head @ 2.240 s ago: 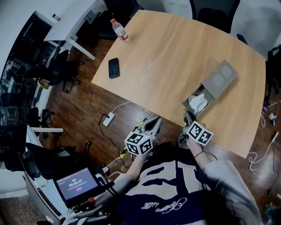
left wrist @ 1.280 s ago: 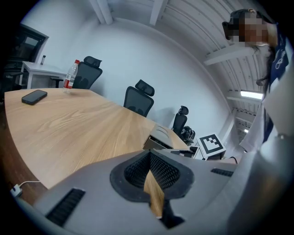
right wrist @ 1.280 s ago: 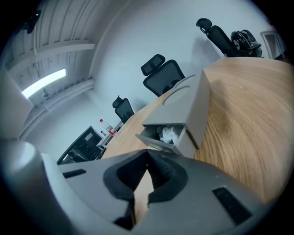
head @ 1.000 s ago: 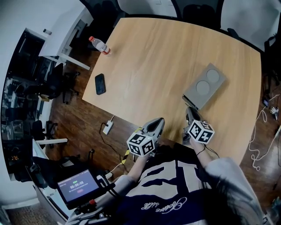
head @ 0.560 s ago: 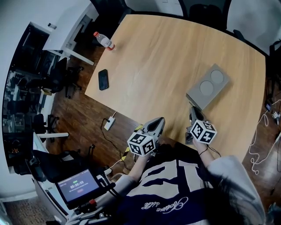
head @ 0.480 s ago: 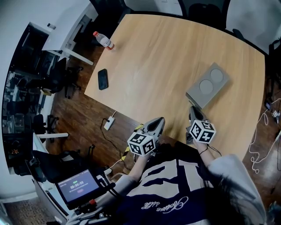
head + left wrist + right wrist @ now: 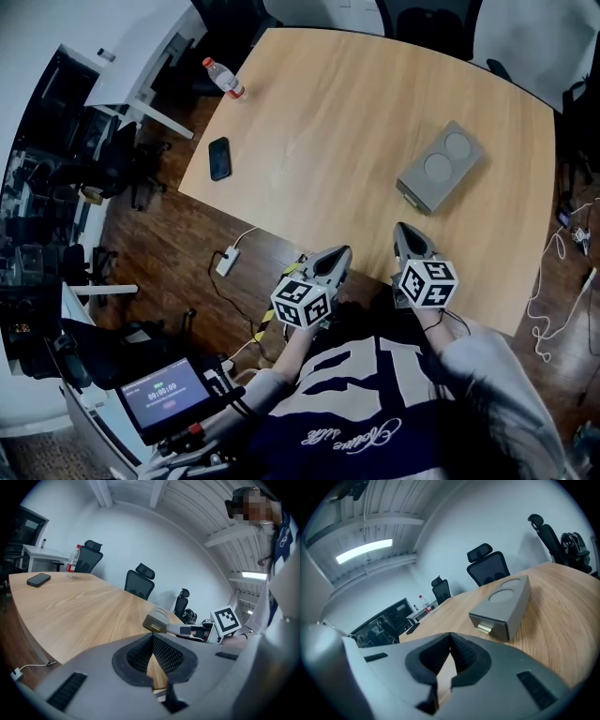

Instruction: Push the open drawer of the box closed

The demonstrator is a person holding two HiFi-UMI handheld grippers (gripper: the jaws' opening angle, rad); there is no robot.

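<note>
Screen [image 7: 169, 392]: lit display on a dark stand at the lower left; it stands on the floor, off the table
Phone [image 7: 219, 157]: dark; lies flat on the table [image 7: 328, 122] near its left edge
Bottle [image 7: 225, 78]: clear with a red cap; upright at the table's far left corner, well apart from the phone
Left gripper [image 7: 342, 251]: held at the table's near edge; its view shows the jaws drawn together at the tips with nothing between them
Right gripper [image 7: 401, 228]: just beside the left one, over the near edge; jaws likewise closed tip to tip and empty; aimed at the box but apart from it
Box [image 7: 439, 167]: grey, with two round recesses on top; lies on the table's right part, ahead of the right gripper
Drawer [image 7: 487, 623]: sits flush in the box's near end, facing the right gripper; a small pale handle [image 7: 484, 629] sticks out of its front; neither gripper touches it
</note>
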